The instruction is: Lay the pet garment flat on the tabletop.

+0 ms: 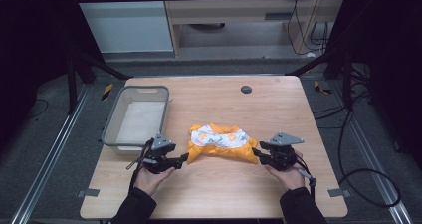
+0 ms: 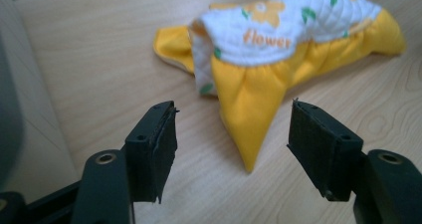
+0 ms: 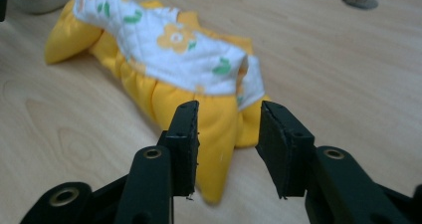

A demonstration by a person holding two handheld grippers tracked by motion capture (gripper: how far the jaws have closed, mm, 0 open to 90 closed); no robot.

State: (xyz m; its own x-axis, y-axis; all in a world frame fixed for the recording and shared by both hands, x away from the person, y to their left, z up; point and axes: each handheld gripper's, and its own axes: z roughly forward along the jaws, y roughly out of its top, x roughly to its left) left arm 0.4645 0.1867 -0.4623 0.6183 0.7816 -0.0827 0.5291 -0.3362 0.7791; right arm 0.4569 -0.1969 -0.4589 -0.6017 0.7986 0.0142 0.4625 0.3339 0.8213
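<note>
Orange "flower" lettering on garment (image 2: 278, 50), left gripper view.

A wooden bench (image 1: 278, 104) carries a crumpled yellow cloth (image 1: 221, 143) with a white flowered panel, lying near its middle. A grey basket (image 1: 112, 119) stands at the left part of the bench, well apart from the cloth. The left gripper (image 1: 185, 158), held in the person's left hand (image 1: 152, 178), points its fingers at the cloth's left corner, right at its tip. The right gripper (image 1: 257, 153), held in the right hand (image 1: 288, 176), meets the cloth's right corner. A small dark round disc (image 1: 246, 89) sits in the bench near the far edge.
</note>
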